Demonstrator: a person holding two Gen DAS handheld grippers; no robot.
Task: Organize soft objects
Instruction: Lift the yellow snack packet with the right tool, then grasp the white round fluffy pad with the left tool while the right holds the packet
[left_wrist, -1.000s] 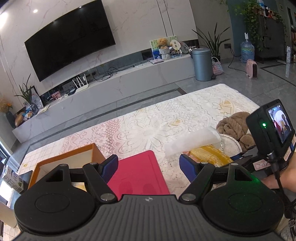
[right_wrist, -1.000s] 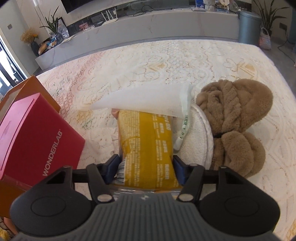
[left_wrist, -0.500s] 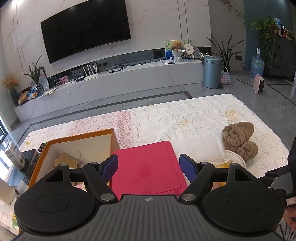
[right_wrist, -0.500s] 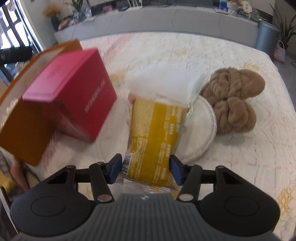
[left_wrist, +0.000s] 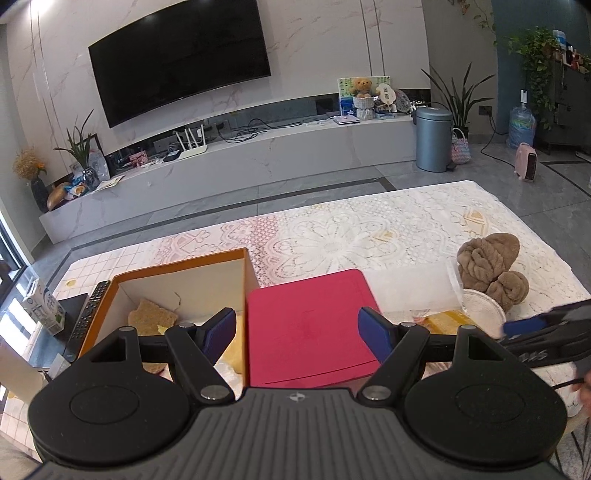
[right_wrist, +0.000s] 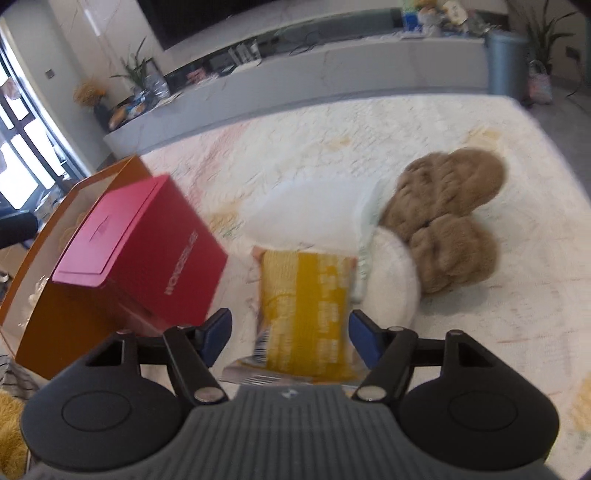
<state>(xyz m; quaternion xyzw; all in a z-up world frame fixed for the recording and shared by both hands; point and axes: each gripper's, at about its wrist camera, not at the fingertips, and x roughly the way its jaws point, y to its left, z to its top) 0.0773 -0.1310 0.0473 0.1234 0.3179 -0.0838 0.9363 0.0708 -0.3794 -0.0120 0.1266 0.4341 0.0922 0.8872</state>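
A table (left_wrist: 388, 225) under a white lace cloth fills the near ground, in a living room with grey floor tiles. Behind it runs a long pale marble console (left_wrist: 258, 155) below a wall-hung TV (left_wrist: 177, 55); a grey bin (left_wrist: 433, 138) and potted plants stand at the right end.

On the cloth's left an orange box (left_wrist: 177, 269) stands open, a tan soft item (left_wrist: 151, 317) lying inside. A red box (left_wrist: 306, 325) sits just beside it, touching its right wall. To the right lie a yellow packet (right_wrist: 306, 310), a white pouch (left_wrist: 410, 284) partly over it, a white round pad (right_wrist: 391, 273) and a brown towel (left_wrist: 487, 266), bunched close together.

The left gripper (left_wrist: 297, 334) hangs over the red box, jaws wide, holding nothing. The right gripper (right_wrist: 290, 336) has just been opening its jaws; the yellow packet lies between them with a gap on the left side, not clamped. That view is blurred.
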